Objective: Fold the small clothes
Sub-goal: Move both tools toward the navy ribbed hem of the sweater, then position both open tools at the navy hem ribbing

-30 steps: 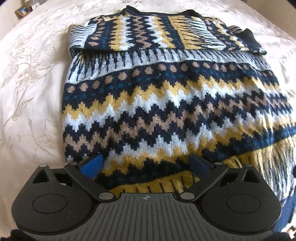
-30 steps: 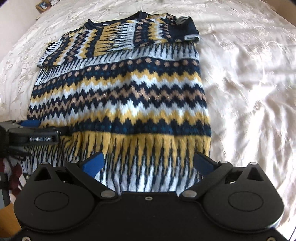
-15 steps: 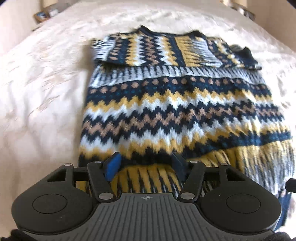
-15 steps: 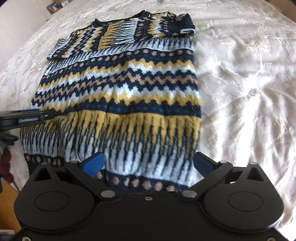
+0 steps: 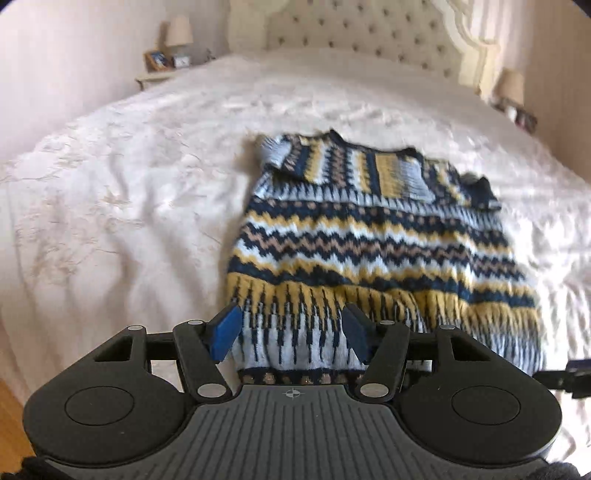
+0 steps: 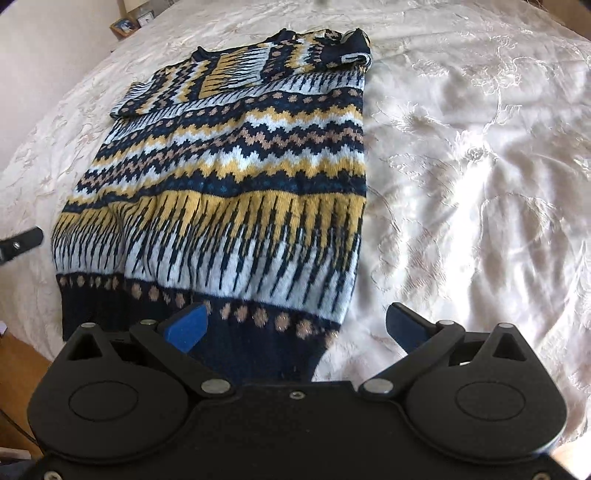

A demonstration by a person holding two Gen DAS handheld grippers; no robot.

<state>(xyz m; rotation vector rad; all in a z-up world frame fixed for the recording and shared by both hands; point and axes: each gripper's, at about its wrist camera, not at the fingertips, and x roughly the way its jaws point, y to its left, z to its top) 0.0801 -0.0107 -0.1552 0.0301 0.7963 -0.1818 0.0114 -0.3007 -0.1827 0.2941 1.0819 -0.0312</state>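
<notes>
On the white bedspread [image 5: 129,206], seen from the left wrist camera, lies one knitted sweater [image 5: 373,243], patterned in navy, yellow, tan and pale blue, spread flat with its neck at the far end and its hem at the near end. Both sleeves are folded across the chest. The left gripper [image 5: 291,336] sits at the near left part of the hem, its two blue-padded fingers [image 5: 226,332] partly closed, a moderate gap between them with a bulge of hem fabric lying in that gap; whether the pads actually pinch the cloth cannot be told. Far behind stands one tufted headboard [image 5: 354,33], with two lamps, one at the far left [image 5: 178,31] and one at the far right [image 5: 511,86]. At the right edge a dark part of the other tool [image 5: 569,376] shows.

Over on the right wrist camera, the same single sweater [image 6: 229,173] fills the left half of the view on the bedspread [image 6: 480,166]. The right gripper [image 6: 295,325] is spread wide at the near right corner of the navy hem band: its left finger [image 6: 186,326] is over the band, the right one over bare bedspread. It holds nothing. One dark tip of the left tool [image 6: 20,240] pokes in at the left edge.
</notes>
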